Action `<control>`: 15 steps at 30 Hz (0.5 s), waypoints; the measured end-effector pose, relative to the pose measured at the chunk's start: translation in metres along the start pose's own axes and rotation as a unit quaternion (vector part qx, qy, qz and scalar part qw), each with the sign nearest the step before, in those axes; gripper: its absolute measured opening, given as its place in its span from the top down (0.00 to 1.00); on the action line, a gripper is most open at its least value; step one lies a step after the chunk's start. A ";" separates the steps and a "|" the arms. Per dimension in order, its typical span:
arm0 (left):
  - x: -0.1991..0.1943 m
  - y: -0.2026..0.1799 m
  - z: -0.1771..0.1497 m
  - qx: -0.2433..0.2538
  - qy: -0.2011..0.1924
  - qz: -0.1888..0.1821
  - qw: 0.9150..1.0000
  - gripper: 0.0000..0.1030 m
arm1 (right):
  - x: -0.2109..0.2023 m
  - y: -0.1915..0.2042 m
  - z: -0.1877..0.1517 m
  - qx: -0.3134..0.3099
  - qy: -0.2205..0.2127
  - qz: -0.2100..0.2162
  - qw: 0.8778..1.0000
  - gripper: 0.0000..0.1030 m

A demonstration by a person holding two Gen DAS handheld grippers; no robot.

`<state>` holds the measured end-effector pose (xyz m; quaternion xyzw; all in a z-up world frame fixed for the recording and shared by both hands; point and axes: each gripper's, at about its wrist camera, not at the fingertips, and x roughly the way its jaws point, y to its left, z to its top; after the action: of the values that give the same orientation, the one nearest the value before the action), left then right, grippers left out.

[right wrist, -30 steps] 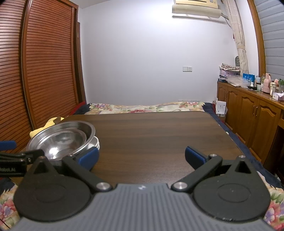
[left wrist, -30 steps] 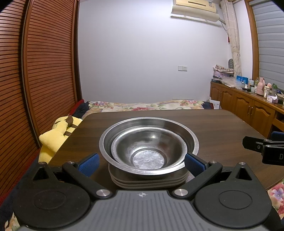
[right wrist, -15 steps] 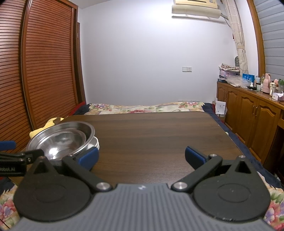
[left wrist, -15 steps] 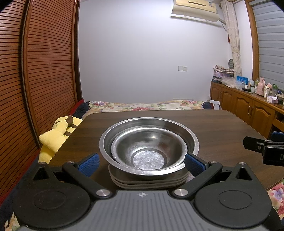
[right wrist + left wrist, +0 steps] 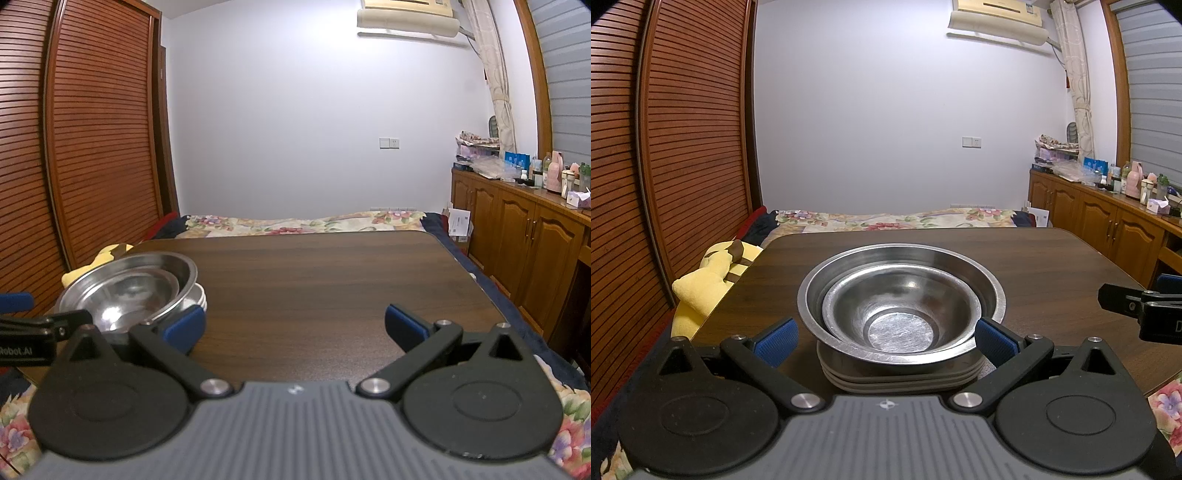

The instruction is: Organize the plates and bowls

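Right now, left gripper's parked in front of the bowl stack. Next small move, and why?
Probably ease the left gripper forward and shut on the small bowl: its fingers are open, straddling the stack's near edge, and the small bowl sits loose inside the large bowl atop the plates. The right gripper is open, idle.

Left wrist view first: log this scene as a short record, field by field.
small steel bowl: nested inside the large steel bowl
stack of plates: under both bowls, near the table's left front corner
table: dark wood
left gripper: open, blue pads either side of the stack, apparently not touching it
right gripper: open, holds nothing, to the right of the stack
yellow plush toy: off the table's left edge
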<state>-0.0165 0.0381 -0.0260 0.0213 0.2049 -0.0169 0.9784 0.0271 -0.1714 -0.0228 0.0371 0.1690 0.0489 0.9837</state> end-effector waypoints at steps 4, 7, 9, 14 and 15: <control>0.000 0.000 0.000 0.000 0.000 0.000 1.000 0.00 | 0.000 0.000 0.000 0.000 -0.001 0.000 1.000 0.00; 0.000 0.000 0.000 0.000 0.000 0.000 1.000 0.00 | 0.001 0.000 0.000 0.001 -0.001 0.000 1.000 0.00; 0.000 0.000 0.000 0.000 0.000 0.000 1.000 0.00 | 0.000 -0.001 0.000 0.001 -0.001 -0.001 1.000 0.00; 0.000 0.000 0.000 0.000 0.000 0.000 1.000 0.00 | 0.001 -0.002 -0.001 0.001 -0.001 -0.001 1.000 0.00; 0.000 0.000 0.000 0.000 0.000 0.000 1.000 0.00 | 0.001 -0.002 -0.001 0.002 -0.001 -0.001 1.000 0.00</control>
<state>-0.0165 0.0380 -0.0260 0.0213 0.2048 -0.0168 0.9784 0.0275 -0.1731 -0.0240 0.0388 0.1677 0.0476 0.9839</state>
